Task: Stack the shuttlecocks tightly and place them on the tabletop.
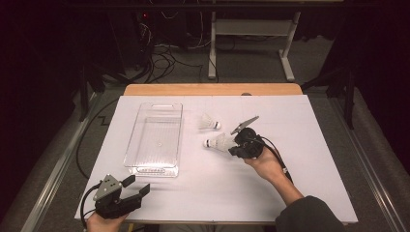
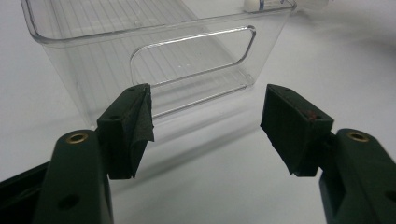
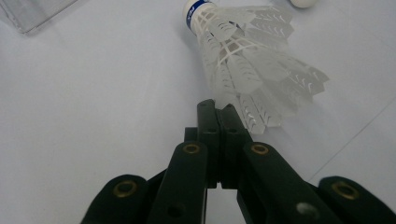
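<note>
the right gripper is clenched on a feather edge of the nearer shuttlecock mid-table; the left gripper rests released near the table's front left corner.

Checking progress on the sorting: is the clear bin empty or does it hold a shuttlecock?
Empty. The bin shows only its bare ribbed floor from above; both shuttlecocks lie on the table to its right.
</note>
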`<state>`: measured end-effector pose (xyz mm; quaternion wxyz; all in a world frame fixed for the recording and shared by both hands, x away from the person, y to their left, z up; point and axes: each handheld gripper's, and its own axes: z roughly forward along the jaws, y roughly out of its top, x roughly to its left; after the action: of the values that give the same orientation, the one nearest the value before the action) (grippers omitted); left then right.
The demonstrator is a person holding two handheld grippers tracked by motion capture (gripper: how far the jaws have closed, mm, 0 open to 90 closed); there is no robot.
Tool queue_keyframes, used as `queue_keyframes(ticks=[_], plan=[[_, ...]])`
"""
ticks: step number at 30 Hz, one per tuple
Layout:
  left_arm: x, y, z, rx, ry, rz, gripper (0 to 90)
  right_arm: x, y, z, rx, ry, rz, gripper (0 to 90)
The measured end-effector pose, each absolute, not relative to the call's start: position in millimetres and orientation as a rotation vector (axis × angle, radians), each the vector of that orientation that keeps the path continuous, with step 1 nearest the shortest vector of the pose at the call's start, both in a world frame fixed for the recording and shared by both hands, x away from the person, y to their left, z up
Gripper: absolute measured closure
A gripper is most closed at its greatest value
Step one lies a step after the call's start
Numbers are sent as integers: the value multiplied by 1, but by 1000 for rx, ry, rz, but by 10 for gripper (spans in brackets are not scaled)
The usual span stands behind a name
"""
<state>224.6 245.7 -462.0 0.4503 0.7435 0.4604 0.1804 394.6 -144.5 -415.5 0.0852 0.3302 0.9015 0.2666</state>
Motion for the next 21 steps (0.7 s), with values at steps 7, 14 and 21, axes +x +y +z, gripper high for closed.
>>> queue_keyframes(ticks=[7,14,21], plan=[[224,246,-462,1842,1136,445,347,398,-141,-416,967,2704,779,900],[225,245,-462,1845,1133,445,347,399,-139,-417,970,2708,771,900],[225,245,-462,1842,1136,445,347,401,-136,-418,965,2718,766,900]])
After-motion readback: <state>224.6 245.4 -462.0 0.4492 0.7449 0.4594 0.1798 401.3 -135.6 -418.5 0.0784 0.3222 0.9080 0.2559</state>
